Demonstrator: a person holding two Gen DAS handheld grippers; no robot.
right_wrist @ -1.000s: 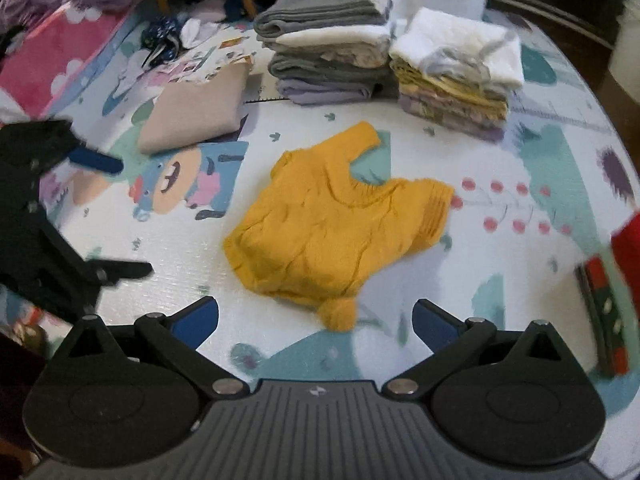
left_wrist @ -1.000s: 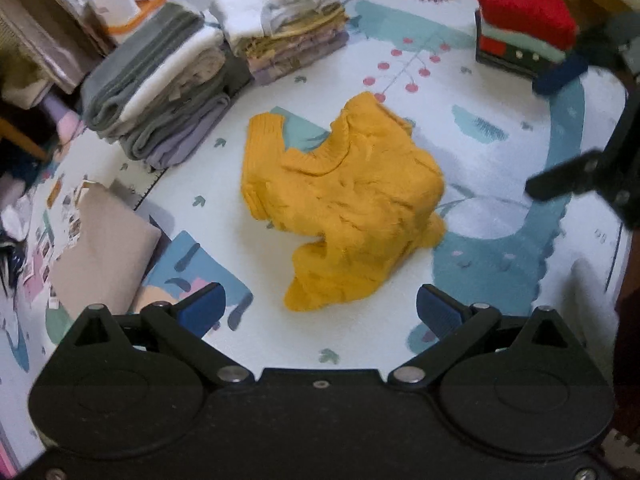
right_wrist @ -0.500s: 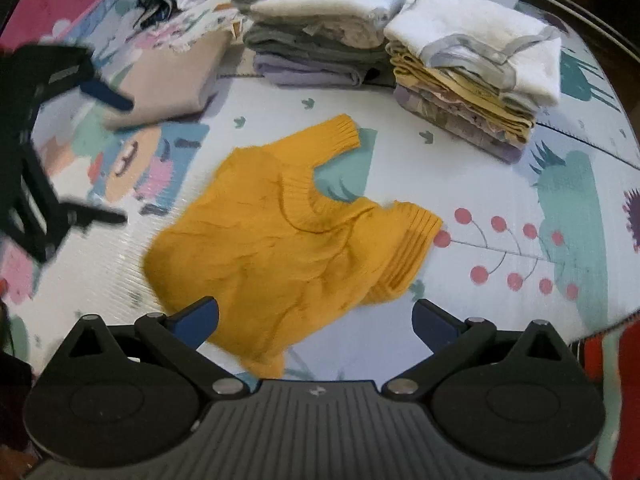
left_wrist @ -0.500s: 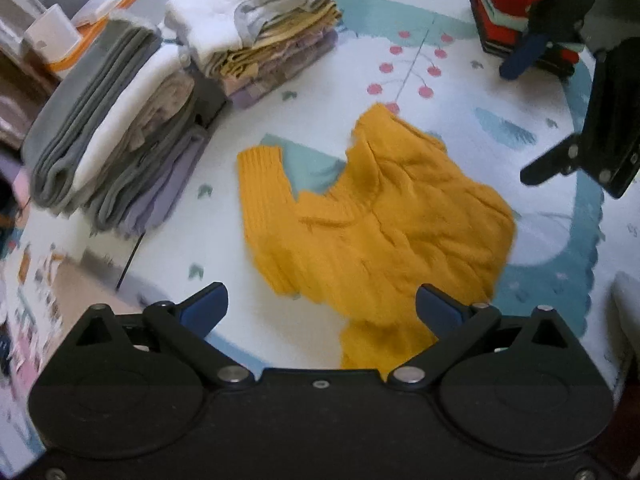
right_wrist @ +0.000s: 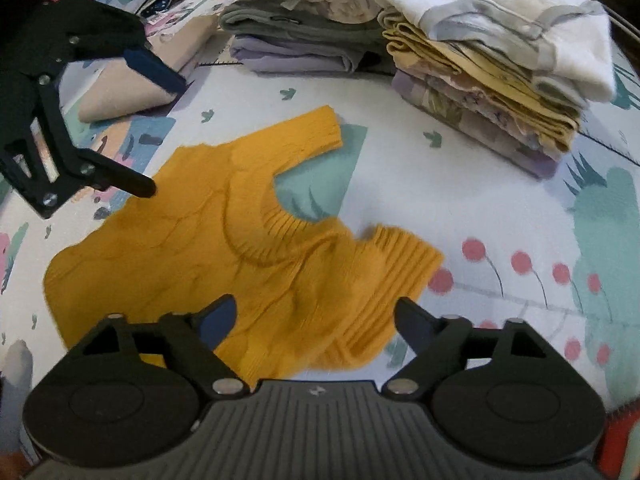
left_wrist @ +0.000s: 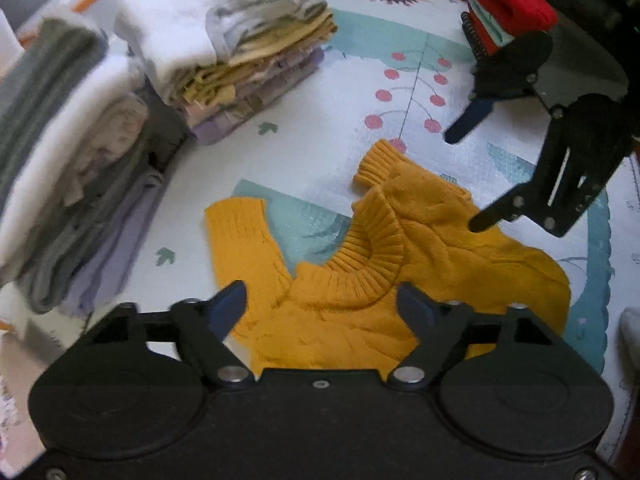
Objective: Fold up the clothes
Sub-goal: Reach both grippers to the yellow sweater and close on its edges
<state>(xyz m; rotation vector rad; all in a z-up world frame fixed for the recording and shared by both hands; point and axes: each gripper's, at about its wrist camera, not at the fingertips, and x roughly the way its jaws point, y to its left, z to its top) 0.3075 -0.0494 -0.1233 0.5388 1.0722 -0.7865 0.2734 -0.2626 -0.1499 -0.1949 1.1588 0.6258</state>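
Behind on the play mat (right_wrist: 460, 208), folded stacks (right_wrist: 472, 64) stand finished; I hover my left gripper (left_wrist: 320, 304) and right gripper (right_wrist: 314, 314), both gaping and empty, over the unfolded yellow sweater (right_wrist: 208, 248).

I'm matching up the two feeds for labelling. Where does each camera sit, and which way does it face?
Left wrist: on the left gripper, looking over the yellow sweater; the right gripper shows.
Right wrist: on the right gripper, facing the same sweater; the left gripper shows.
Shared: sweater and folded stacks.
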